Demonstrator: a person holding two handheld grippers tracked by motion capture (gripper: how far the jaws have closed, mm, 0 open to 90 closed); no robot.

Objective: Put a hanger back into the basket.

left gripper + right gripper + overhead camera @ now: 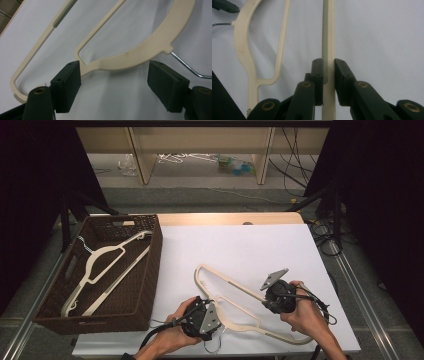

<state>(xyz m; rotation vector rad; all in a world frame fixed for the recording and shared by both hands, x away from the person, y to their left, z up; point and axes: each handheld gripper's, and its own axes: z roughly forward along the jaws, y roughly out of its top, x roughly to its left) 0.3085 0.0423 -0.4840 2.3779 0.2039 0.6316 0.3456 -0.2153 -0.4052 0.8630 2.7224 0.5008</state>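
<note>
hanger (pixel 235 290) hook perhaps under left hand-held gripper (pixel 202 319), floor clutter (pixel 235 166) too small

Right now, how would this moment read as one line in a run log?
right gripper: shut on hanger bar | left gripper: open, astride hanger neck by the hook | basket: holds another hanger

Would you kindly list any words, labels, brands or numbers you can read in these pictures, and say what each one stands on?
There is no readable text in any view.
The cream hanger held by the right gripper bears only a ridged strip, no lettering.
The wicker basket, the hanger in it and the white table carry no labels.
The left gripper shows no markings.
</note>
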